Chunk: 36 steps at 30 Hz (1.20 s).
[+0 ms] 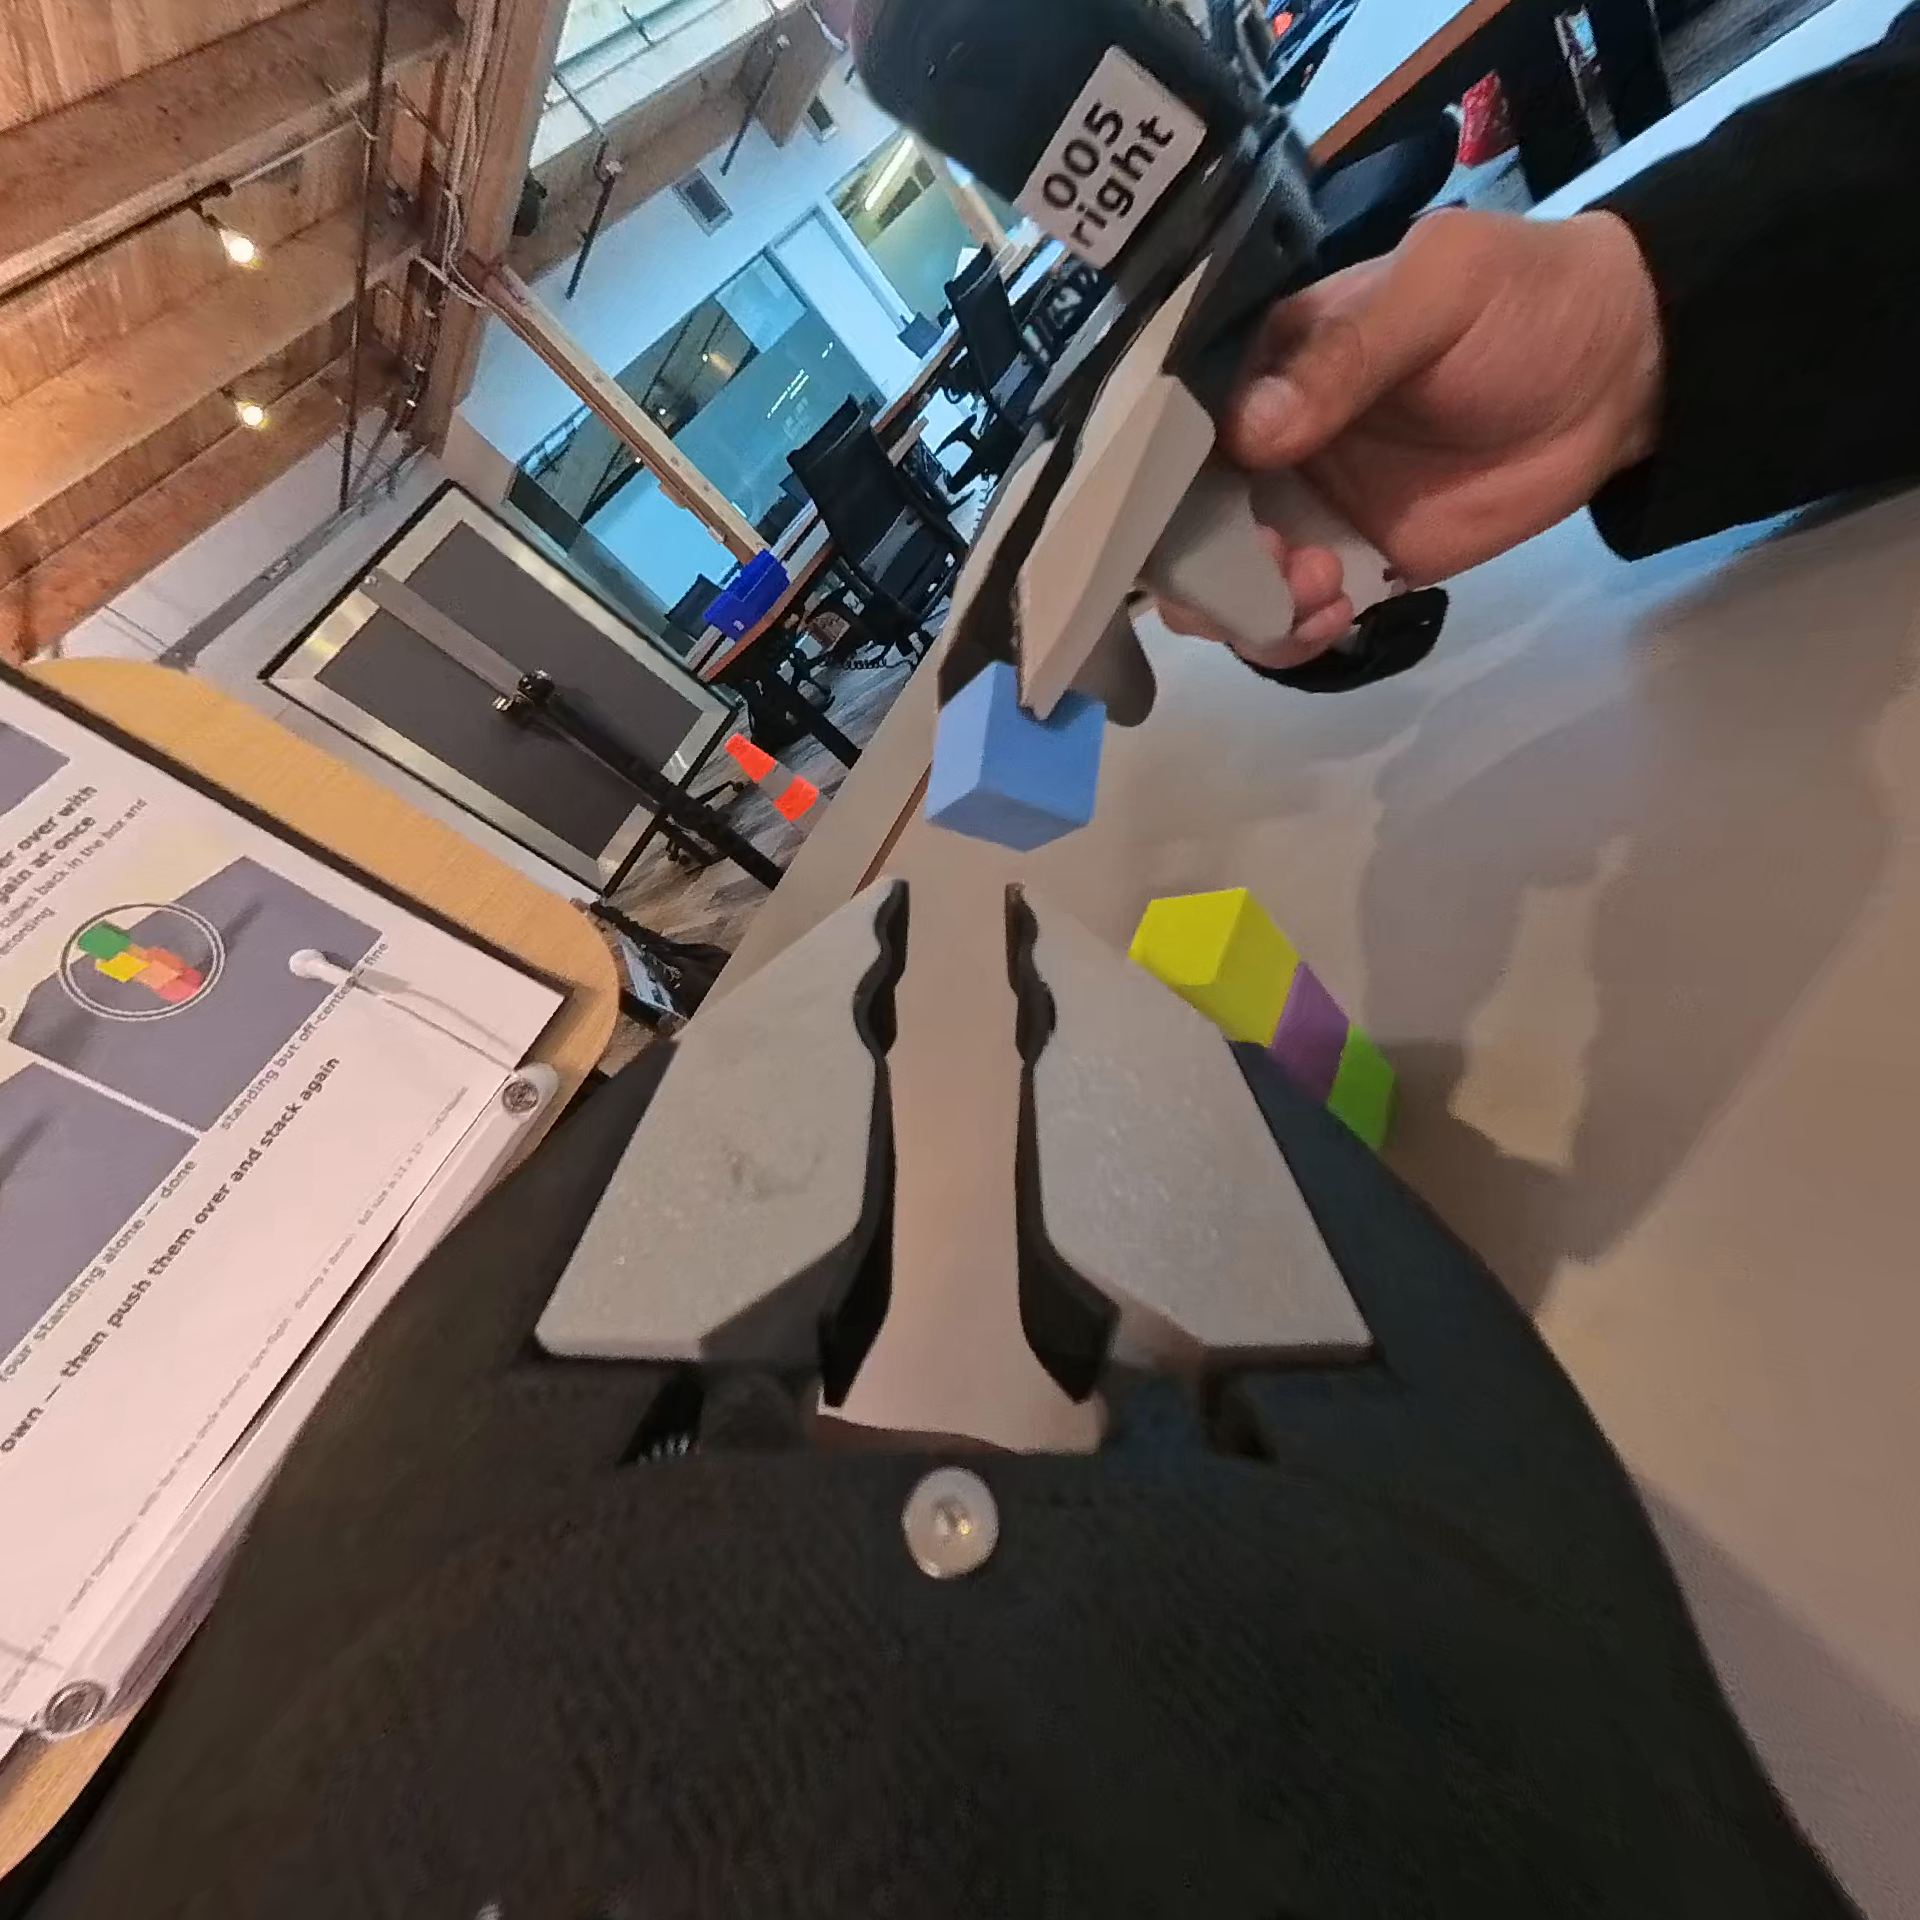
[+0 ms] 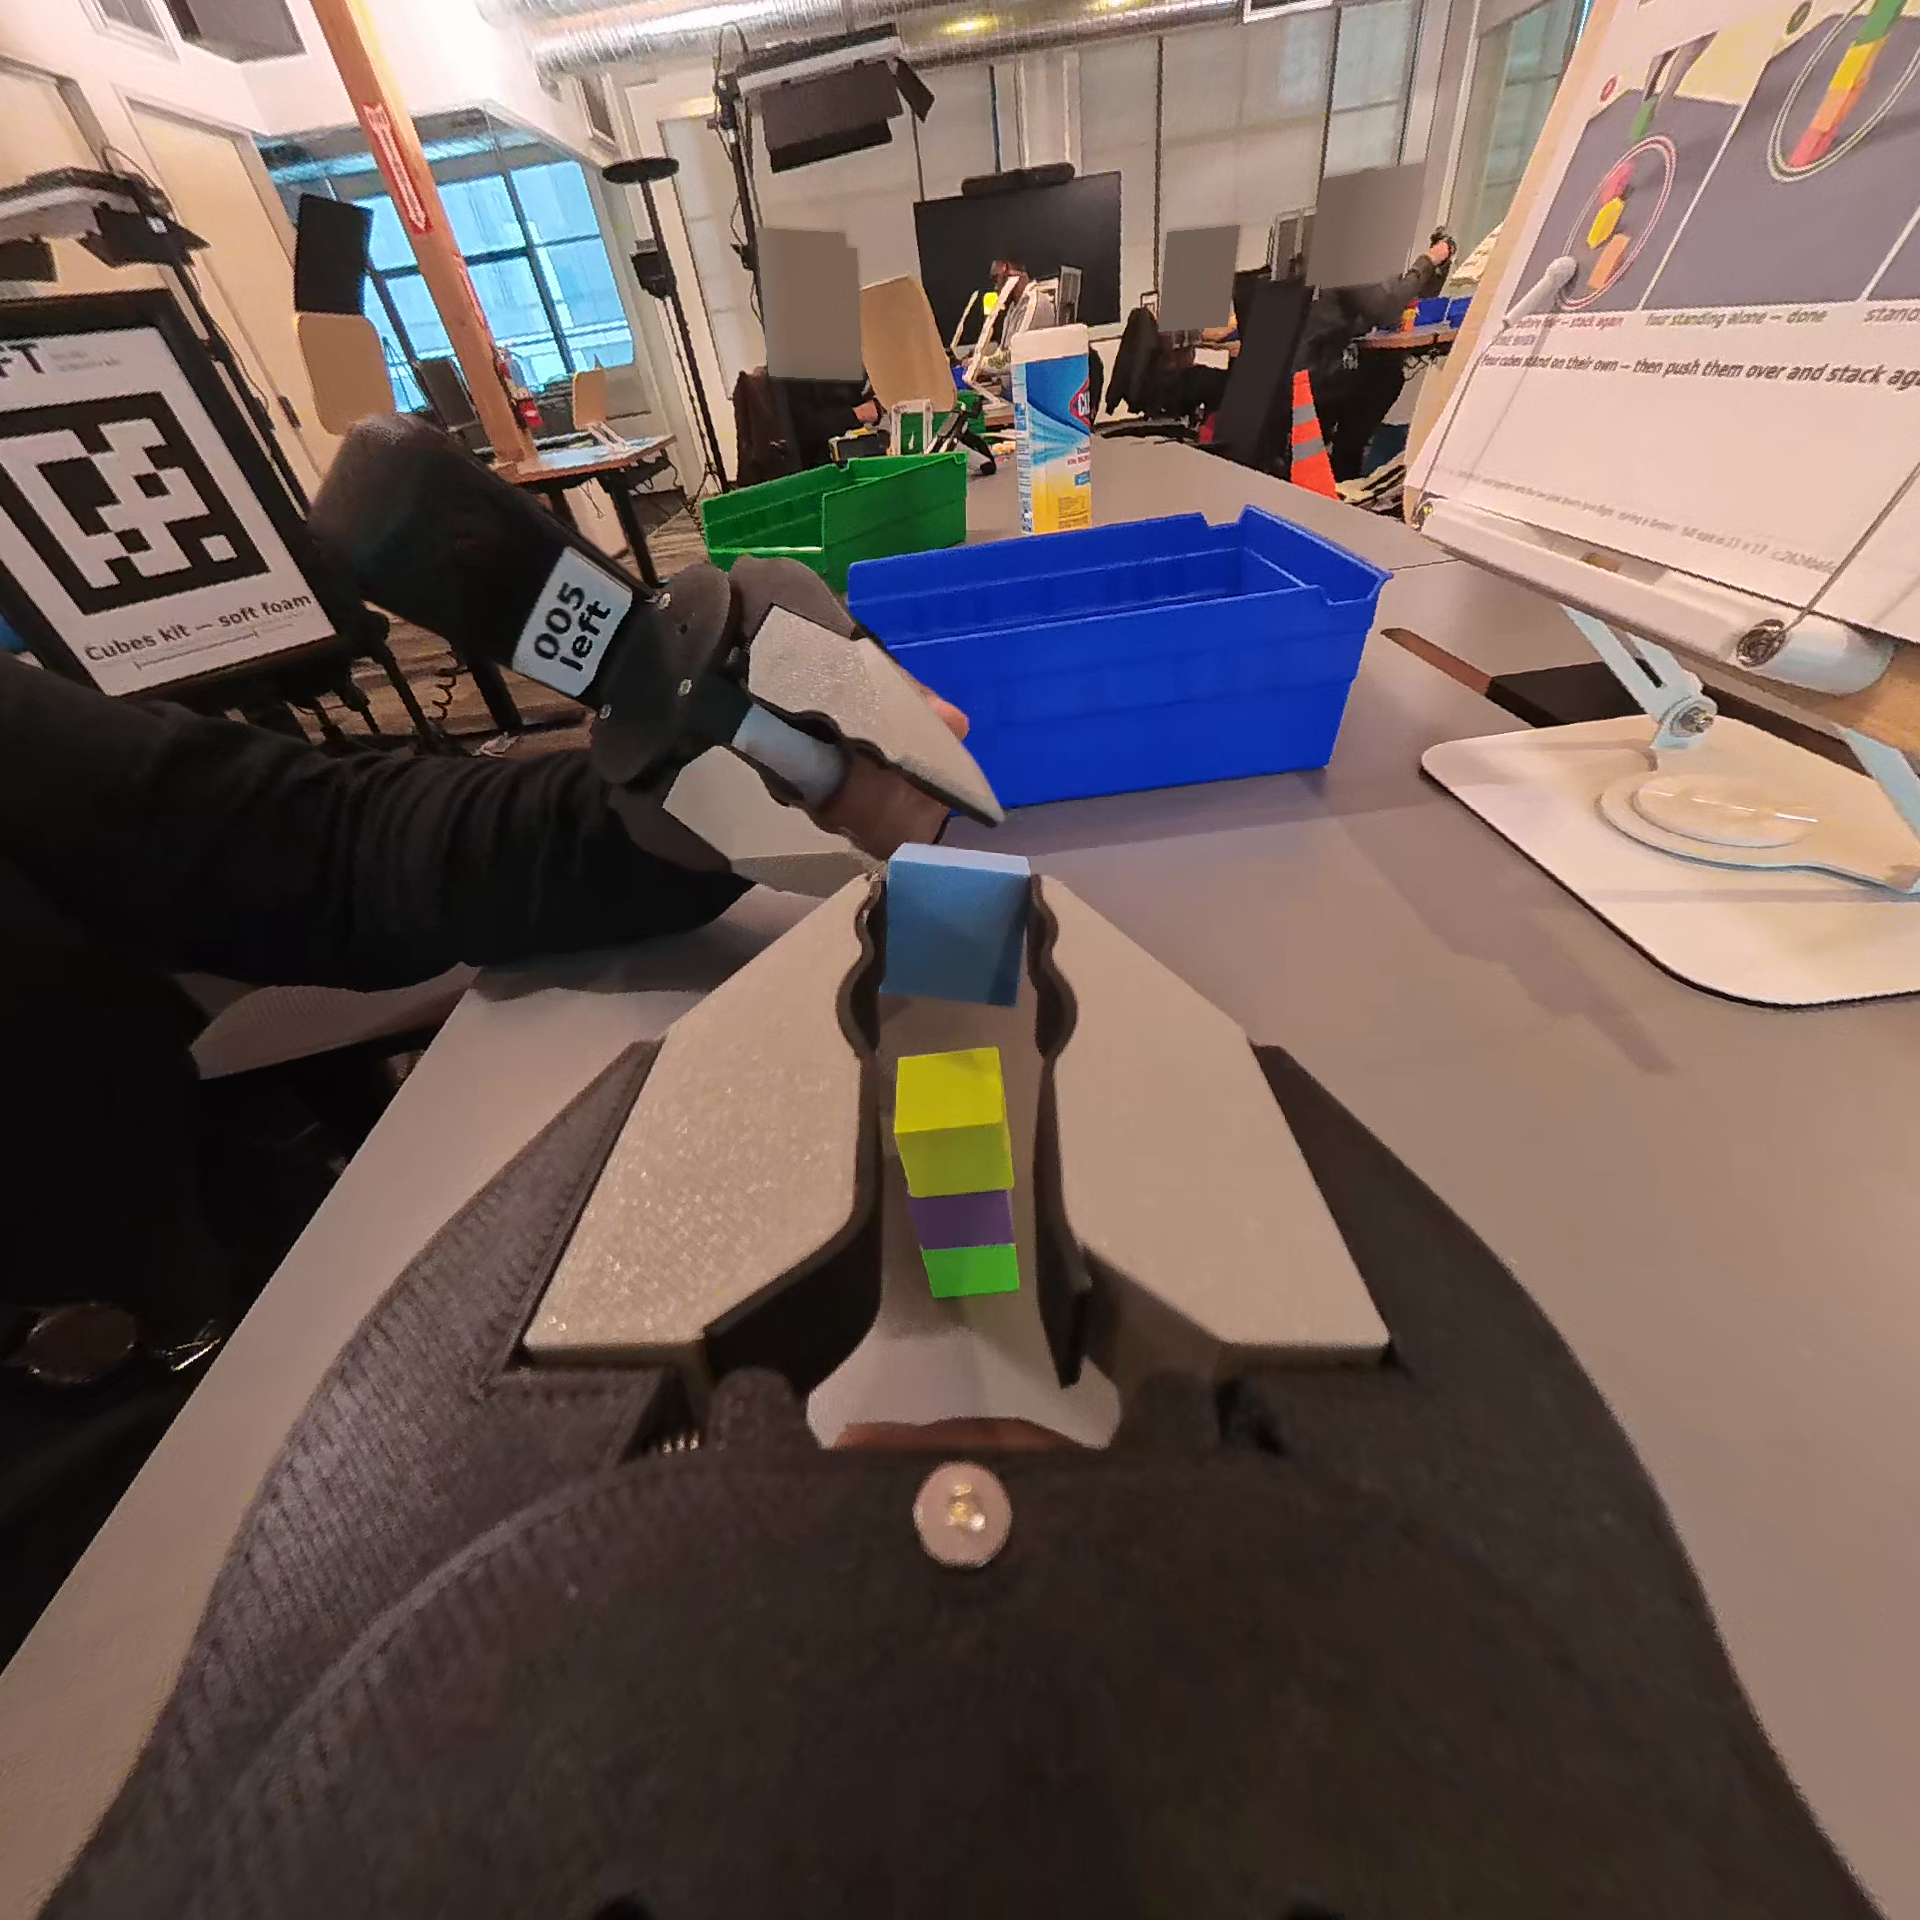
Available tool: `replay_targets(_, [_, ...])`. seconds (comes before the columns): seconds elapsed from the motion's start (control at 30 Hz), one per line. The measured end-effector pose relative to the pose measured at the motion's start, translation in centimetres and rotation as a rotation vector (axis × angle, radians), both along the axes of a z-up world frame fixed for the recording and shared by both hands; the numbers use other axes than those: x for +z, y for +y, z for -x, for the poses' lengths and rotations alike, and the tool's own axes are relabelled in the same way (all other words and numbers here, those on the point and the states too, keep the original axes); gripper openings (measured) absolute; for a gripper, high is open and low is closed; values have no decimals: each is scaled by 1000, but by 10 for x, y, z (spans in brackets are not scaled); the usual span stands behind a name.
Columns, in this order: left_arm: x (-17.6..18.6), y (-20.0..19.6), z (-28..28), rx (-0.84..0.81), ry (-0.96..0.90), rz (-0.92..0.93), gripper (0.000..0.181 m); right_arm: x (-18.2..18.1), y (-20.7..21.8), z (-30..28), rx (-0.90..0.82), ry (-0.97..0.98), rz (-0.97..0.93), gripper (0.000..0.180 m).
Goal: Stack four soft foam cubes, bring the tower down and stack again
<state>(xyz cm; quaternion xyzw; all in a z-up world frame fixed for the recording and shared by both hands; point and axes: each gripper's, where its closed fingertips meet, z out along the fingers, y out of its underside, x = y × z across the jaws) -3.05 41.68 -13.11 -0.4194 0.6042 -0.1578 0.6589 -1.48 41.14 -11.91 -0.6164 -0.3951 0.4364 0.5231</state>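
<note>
While my right gripper (image 2: 954, 935) has its jaws clamped on the blue cube (image 2: 951, 925), poised over the three-cube tower (image 2: 956, 1174), my left gripper (image 1: 956, 935) waits aside, jaws apart, empty.

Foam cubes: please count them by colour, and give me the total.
Blue cube, held in the right claw: 1
Yellow cube, top of stack: 1
Purple cube, middle: 1
Green cube, bottom: 1
Total: 4

right gripper (image 1: 1029, 691) pinching blue cube (image 1: 1013, 758) | above yellow-purple-green tower (image 1: 1273, 1003) | left gripper (image 1: 956, 914) jaws apart, empty
</note>
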Motion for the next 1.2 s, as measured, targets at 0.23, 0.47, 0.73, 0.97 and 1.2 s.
replay_targets(0.23, [3,-13,-5,-49,-12,0,14,0,-5,6,37,16,4,24])
replay_targets(0.47, [2,-15,-4,-64,-6,3,10,-3,-5,5,44,1,4,24])
replay_targets(0.73, [4,-3,4,-35,-15,32,13,-13,-6,7,61,-33,5,24])
replay_targets(0.97, [-39,70,25,258,53,262,14,-32,-5,10,74,-81,3,24])
replay_targets(1.2, [-87,94,37,410,192,429,17,-33,-4,8,68,-82,-8,24])
